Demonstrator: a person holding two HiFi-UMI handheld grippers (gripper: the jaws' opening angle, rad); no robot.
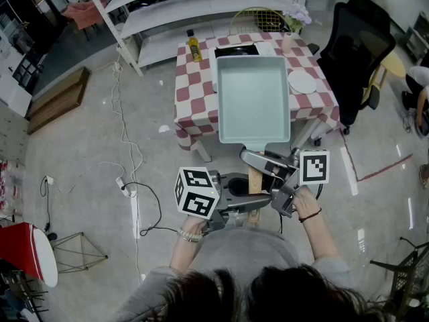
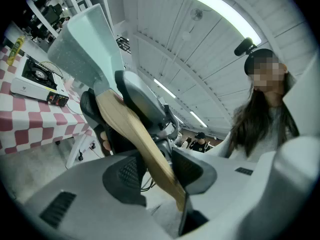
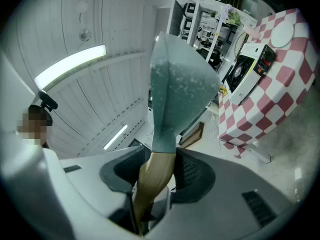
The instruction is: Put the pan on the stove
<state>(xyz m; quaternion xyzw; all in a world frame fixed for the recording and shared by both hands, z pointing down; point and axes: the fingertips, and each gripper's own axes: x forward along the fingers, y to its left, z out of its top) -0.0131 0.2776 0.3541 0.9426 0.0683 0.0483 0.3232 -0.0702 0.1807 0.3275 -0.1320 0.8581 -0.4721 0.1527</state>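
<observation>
A pale green rectangular pan hangs in the air over the near half of the checkered table. Its wooden handle points back toward me. My left gripper is shut on the handle's end, and my right gripper is shut on the handle nearer the pan. The left gripper view shows the handle pinched between the pads of my left gripper. In the right gripper view the handle sits between the pads of my right gripper. The portable stove stands at the table's far end, partly hidden by the pan.
An oil bottle stands left of the stove and a white plate lies at the table's right. A black office chair is to the right. White shelves run behind the table, and cables trail over the floor at left.
</observation>
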